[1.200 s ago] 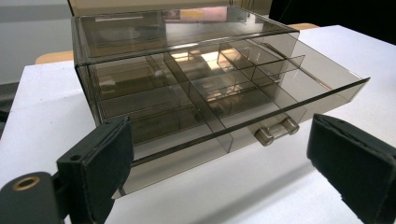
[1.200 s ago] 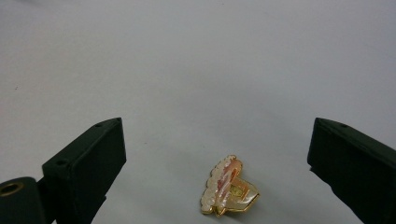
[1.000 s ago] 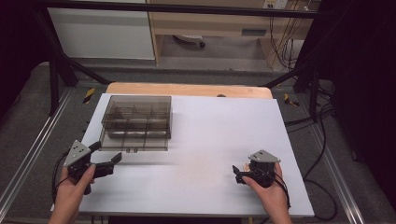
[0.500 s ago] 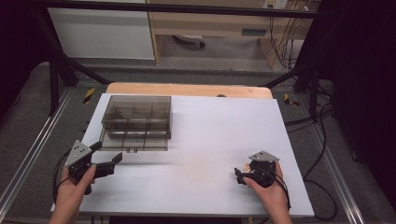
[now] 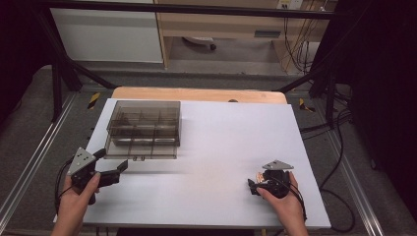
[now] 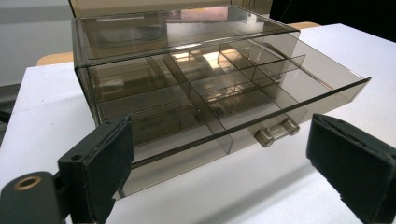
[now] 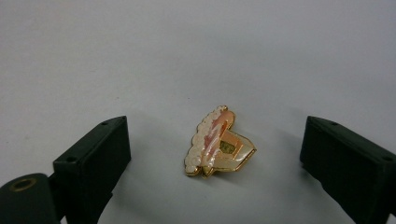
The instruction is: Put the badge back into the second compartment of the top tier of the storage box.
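White-topped table (image 5: 216, 147) in a dim workshop-looking room, dark frame rails on both sides and some cabinets at the back. Near the far left corner sits a smoky see-through drawer box (image 5: 143, 129), with its divided drawer (image 6: 243, 100) pulled partly out toward the person.

The action is on the right. The right gripper (image 5: 255, 183) hovers low over the table near the front edge, and in the right gripper view there's a small enamel pin (image 7: 218, 142) lying flat on the white surface, right between the two black jaws. The jaws are spread wide and have just been closing in a little, but neither pad touches the pin yet, so nothing is gripped.

The left gripper (image 5: 114, 164) is parked just in front of the box, jaws also wide apart and holding nothing, with the little drawer knob (image 6: 276, 131) straight ahead of them.

My guess is the step in hand is picking up that pin. It's thin and flat, so I'd say the trick is getting the pad tips right down onto the table, keeping the pin centred, and squeezing slowly across its narrow width. Come in too high and the pads will likely close over it; too fast or off-centre and it could skate away or flip. Probably lift straight up once it's pinched.
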### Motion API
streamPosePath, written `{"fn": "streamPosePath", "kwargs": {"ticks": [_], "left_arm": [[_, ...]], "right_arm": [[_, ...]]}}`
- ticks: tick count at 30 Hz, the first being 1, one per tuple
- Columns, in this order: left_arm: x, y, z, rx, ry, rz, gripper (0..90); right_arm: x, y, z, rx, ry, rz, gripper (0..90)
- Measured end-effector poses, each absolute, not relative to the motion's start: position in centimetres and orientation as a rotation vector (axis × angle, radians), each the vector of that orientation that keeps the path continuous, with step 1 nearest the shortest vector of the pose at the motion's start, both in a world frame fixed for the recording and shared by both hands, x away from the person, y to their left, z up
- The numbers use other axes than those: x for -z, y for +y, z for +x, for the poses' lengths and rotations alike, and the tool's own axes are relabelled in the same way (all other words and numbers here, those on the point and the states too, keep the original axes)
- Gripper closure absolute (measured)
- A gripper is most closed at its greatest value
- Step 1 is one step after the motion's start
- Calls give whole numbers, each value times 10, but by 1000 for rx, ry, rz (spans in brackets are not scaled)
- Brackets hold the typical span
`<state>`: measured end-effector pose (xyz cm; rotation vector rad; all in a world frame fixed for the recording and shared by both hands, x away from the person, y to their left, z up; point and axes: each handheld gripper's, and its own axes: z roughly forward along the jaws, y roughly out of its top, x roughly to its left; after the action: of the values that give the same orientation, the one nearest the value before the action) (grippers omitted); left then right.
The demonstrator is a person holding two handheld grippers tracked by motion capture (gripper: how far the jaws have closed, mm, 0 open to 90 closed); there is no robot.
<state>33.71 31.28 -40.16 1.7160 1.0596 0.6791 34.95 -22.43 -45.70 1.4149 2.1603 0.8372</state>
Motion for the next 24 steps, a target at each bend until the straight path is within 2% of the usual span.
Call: {"fn": "streamPosePath", "kwargs": {"ticks": [4, 8, 16, 24], "left_arm": [[402, 314, 336, -678, 1064, 1713, 78], [402, 315, 336, -681, 1063, 1711, 78], [401, 314, 337, -675, 1057, 1714, 80], [401, 314, 336, -677, 1053, 1718, 80]], "right_arm": [[456, -225, 349, -854, 2170, 1426, 152], [453, -225, 349, -847, 2159, 1418, 274], [451, -229, 347, -858, 2143, 1474, 413], [447, -230, 345, -851, 2152, 1494, 618]]}}
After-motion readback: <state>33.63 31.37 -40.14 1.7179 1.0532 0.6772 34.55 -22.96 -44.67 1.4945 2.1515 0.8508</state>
